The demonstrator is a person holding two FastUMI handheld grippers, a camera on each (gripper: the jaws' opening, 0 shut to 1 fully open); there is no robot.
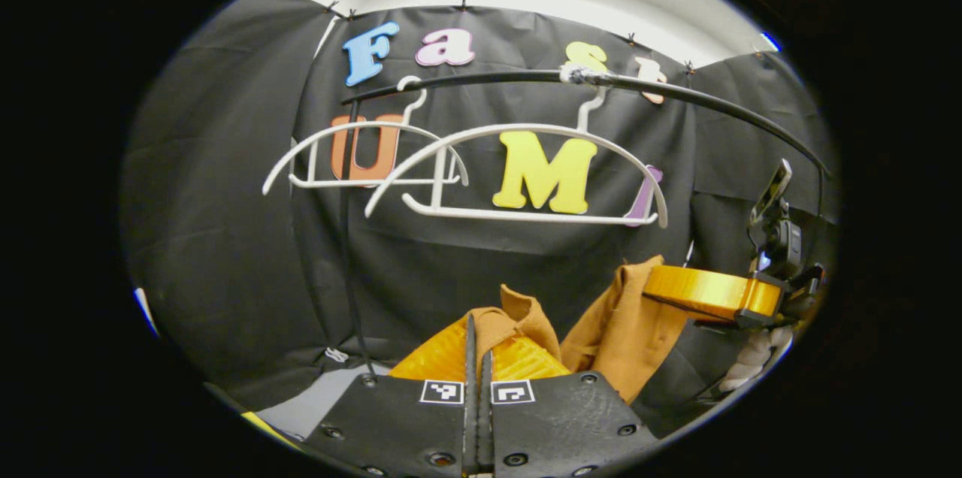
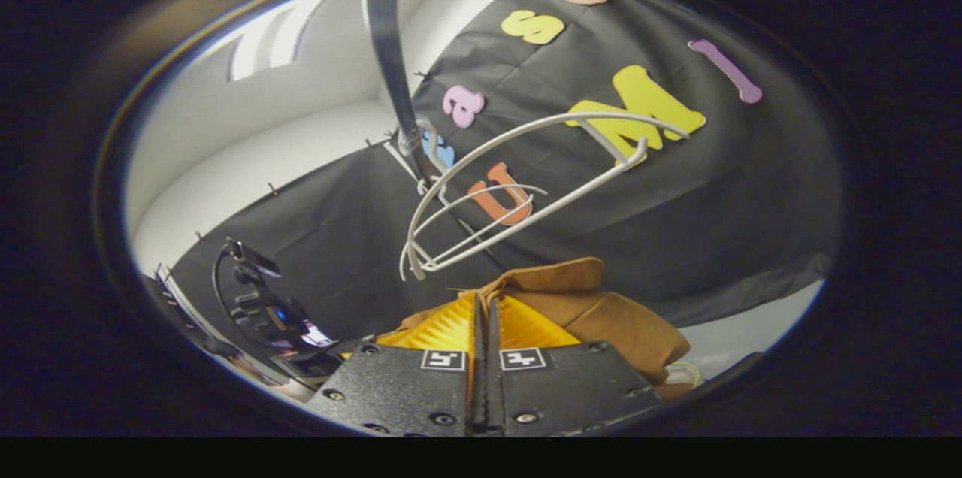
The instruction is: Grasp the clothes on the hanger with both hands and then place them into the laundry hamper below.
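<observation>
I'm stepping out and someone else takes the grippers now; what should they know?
Left gripper: jaws shut on the brown garment.
Right gripper: jaws shut on the same garment.
Both white hangers hang bare on the rail; the garment is off them, held between the two grippers below.
Done: grasp and removal.
Left: lower it into the hamper and release.

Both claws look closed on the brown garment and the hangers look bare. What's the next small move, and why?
Probably lower both claws together toward the hamper below. The left claw and right claw each pinch the brown garment, which hangs clear under the empty white hangers on the rail. The hamper itself is not visible yet.
</observation>
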